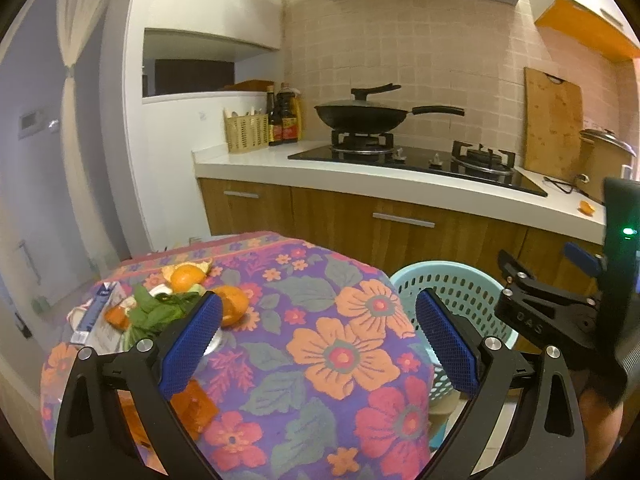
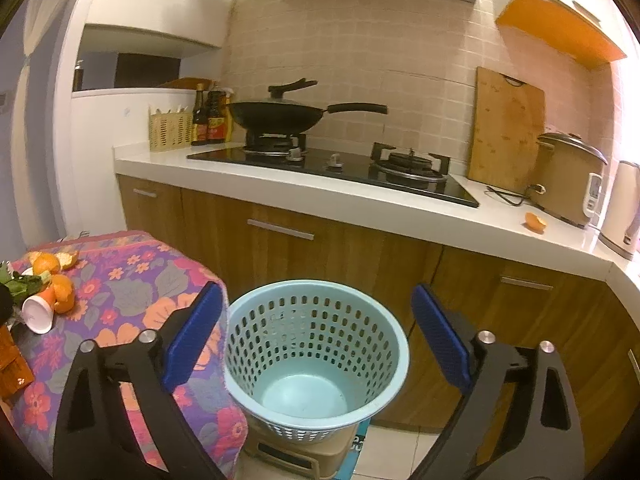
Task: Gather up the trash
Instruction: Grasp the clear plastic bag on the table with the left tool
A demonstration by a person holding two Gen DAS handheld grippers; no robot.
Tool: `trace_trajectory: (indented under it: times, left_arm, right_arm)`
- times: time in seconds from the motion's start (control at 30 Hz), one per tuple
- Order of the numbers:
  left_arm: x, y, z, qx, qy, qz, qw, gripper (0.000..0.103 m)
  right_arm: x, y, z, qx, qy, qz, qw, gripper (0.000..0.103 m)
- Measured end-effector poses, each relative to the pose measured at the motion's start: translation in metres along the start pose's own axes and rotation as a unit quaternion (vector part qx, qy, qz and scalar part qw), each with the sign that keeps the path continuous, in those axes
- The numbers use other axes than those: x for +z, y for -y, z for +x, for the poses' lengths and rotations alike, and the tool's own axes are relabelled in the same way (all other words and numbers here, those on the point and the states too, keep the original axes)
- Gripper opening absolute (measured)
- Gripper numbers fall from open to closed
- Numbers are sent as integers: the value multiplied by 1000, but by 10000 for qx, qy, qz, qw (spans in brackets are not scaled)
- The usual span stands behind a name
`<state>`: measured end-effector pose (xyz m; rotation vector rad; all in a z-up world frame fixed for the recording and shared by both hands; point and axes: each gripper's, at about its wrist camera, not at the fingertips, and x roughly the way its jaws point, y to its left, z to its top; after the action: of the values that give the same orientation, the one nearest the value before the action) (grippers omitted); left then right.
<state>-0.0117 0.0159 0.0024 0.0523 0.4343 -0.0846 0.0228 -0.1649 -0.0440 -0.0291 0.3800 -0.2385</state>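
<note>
A pile of trash lies on the flowered tablecloth (image 1: 320, 320): orange peels (image 1: 232, 300), green leaves (image 1: 160, 308), a blue and white carton (image 1: 98, 312). My left gripper (image 1: 320, 340) is open and empty above the table, right of the pile. The light blue basket (image 2: 316, 352) stands empty on a beige stand beside the table. My right gripper (image 2: 316, 340) is open and empty just above it. The right wrist view also shows peels (image 2: 60, 284) and a tipped white cup (image 2: 38, 314). Another peel (image 2: 535, 222) lies on the counter.
A white counter (image 2: 360, 204) carries a black hob with a wok (image 2: 280, 114), a cutting board (image 2: 506, 132), a rice cooker (image 2: 568, 178), bottles and a utensil holder. Wooden cabinets stand below. The right gripper's body (image 1: 560, 304) shows at the left wrist view's right edge.
</note>
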Motion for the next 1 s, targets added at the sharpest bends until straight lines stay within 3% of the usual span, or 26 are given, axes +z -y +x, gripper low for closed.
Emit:
trace_trajectory:
  times: [0.1,0.17,0.3,0.33,0.43,0.53,0.6,0.7,0.87,0.97,1.0]
  left_arm:
    - [0,-32,-18,-109,61,-132,9998,93]
    - [-2,-62,-37,-142,174,-207,9995,93]
    - [-9,-111,-67,321,314,-82,9990,93]
    - [-12,-123,-72,291,307,-93,9991,93]
    - [-25,-155,-78,-166,-20,-144,9998,93]
    - [-38,-161,-72,-355,-284,86,9989,93]
    - [-46,-152,-59,-356,-536,501,9967,92]
    - [-52,-139,-40,-192,-724,997,9922,85]
    - [-44,-129,-14,-91,-818,1372,9871,70]
    - [-40,-132,-5,-252,-849,1307,9875,52]
    - [-39,-135,-1,-302,-887,1244,9878,39]
  right_arm:
    - [0,-10,-2,139,10,-118,9998,84]
    - [1,-20,-3,328,9,-212,9992,76]
    - [1,-46,0,977,-161,-379,9944,64]
    - [1,-54,2,1274,-272,-372,9908,62]
    - [-1,-75,5,1851,-505,-386,9807,60]
    - [-3,-101,5,2210,-613,-543,9718,60]
    - [-4,-118,2,2426,-657,-721,9652,60]
    - [-7,-136,0,2687,-713,-910,9563,60]
    - [-14,-153,6,3216,-1092,-972,9355,60]
    - [-23,-163,8,3468,-1294,-1027,9233,60]
    - [-26,-164,8,3551,-1353,-1038,9191,60]
